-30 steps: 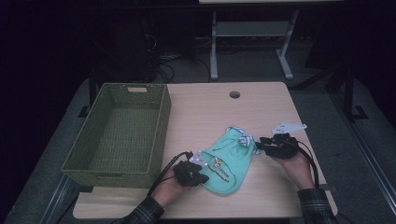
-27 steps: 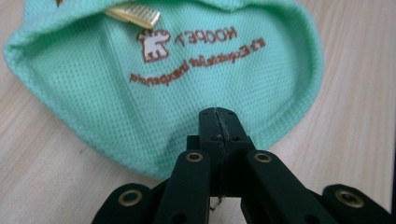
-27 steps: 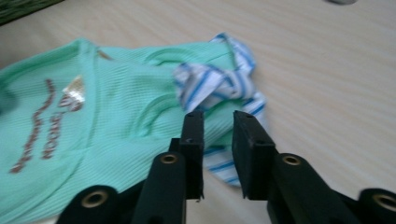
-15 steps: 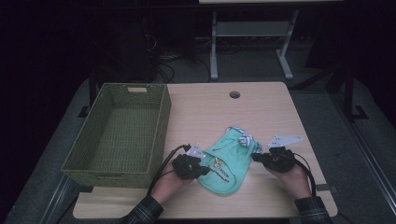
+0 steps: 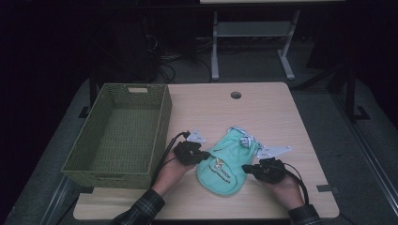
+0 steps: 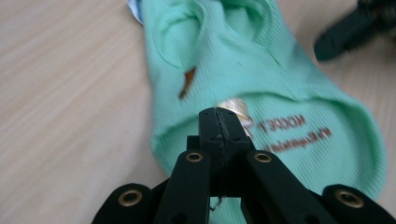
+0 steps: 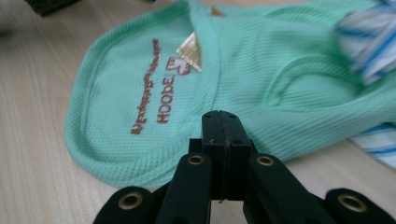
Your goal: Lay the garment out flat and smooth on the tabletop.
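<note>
A small mint-green garment (image 5: 227, 161) with brown lettering lies flat on the wooden table (image 5: 263, 112). A blue-and-white striped trim (image 5: 245, 139) shows at its far end. My left gripper (image 5: 206, 156) sits at the garment's left edge, jaws shut. In the left gripper view its tip (image 6: 218, 114) lies over the garment (image 6: 261, 70), near a tan label. My right gripper (image 5: 245, 168) is at the garment's lower right edge, jaws shut. Its tip (image 7: 219, 116) is at the hem of the garment (image 7: 261, 60). I see no cloth pinched in either gripper.
A green woven basket (image 5: 112, 168), with nothing in it, stands at the left of the table, close to my left hand. A cable hole (image 5: 235, 95) is at the far middle. The table's front edge runs just below both hands.
Both grippers have closed in on the garment: the left one slid right to its left edge, the right one came nearer and leftward to its lower right hem. The garment has not moved.
</note>
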### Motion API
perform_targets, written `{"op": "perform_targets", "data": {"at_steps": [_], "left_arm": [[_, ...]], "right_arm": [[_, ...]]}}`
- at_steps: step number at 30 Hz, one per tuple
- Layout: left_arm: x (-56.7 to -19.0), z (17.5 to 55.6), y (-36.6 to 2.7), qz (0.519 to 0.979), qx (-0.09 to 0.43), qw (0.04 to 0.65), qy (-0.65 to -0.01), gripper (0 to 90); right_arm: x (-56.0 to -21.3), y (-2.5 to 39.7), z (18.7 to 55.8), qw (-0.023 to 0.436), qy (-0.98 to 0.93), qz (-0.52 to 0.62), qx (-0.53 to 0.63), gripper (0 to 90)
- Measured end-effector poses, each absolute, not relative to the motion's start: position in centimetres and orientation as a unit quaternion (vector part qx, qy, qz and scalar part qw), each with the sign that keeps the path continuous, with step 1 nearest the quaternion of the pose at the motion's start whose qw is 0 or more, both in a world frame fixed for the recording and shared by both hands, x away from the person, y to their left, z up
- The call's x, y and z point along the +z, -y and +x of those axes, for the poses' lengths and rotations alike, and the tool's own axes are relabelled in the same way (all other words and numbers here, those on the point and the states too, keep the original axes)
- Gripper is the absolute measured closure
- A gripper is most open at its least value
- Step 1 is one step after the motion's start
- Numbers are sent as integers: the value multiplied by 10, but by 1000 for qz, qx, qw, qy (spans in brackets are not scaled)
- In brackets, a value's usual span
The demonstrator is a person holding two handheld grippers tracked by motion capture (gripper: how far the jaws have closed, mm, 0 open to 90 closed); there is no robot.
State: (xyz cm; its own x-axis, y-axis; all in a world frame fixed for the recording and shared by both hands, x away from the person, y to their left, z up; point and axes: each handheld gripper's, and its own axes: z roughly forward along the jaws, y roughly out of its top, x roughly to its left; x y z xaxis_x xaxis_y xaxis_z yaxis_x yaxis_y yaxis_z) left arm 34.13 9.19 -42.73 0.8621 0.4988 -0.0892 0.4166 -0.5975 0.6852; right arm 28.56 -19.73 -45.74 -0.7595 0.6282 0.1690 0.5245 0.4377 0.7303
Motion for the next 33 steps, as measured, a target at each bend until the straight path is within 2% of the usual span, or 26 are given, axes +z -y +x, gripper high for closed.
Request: {"op": "perform_targets", "data": {"at_steps": [7, 16, 20, 33], "left_arm": [[-431, 362, -77, 885, 58, 376, -269, 894], [-451, 380, -60, 896, 60, 347, -270, 894], [-456, 380, -58, 905, 58, 327, -267, 894], [-458, 367, -58, 914, 40, 317, -249, 894]], "right_arm": [[-464, 188, 282, 57, -858, 336, 384, 898], [-468, 186, 283, 59, -869, 328, 366, 897], [-468, 187, 283, 57, -870, 329, 364, 897], [-466, 205, 289, 75, -867, 349, 349, 894]]}}
